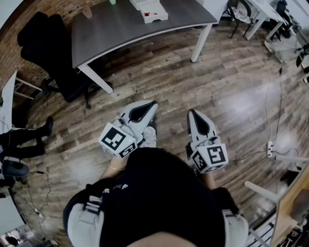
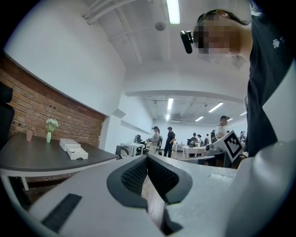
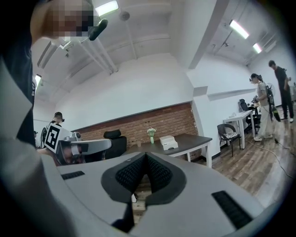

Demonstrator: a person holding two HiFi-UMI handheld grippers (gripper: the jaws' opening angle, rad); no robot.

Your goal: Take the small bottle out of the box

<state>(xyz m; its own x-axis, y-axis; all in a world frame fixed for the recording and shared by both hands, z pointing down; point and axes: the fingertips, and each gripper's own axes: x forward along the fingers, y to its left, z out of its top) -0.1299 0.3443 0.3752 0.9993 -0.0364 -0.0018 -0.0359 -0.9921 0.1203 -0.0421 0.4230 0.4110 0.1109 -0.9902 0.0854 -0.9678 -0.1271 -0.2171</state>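
A white open box [image 1: 154, 13] stands on the grey table [image 1: 120, 29] far ahead of me; something small and red shows inside it, too small to tell as the bottle. The box also shows in the left gripper view [image 2: 73, 149] and the right gripper view [image 3: 169, 142]. My left gripper [image 1: 153, 102] and right gripper [image 1: 190, 112] are held close to the person's body above the wooden floor, well short of the table. The left gripper [image 2: 148, 157] is shut on nothing. The right gripper [image 3: 146, 155] is likewise shut on nothing.
A black office chair [image 1: 53, 53] stands left of the table. A small vase with flowers [image 3: 151, 134] and a cup [image 1: 87, 12] stand on the table. Cables and a power strip [image 1: 270, 149] lie on the floor at the right. Other people [image 2: 159, 139] stand far off.
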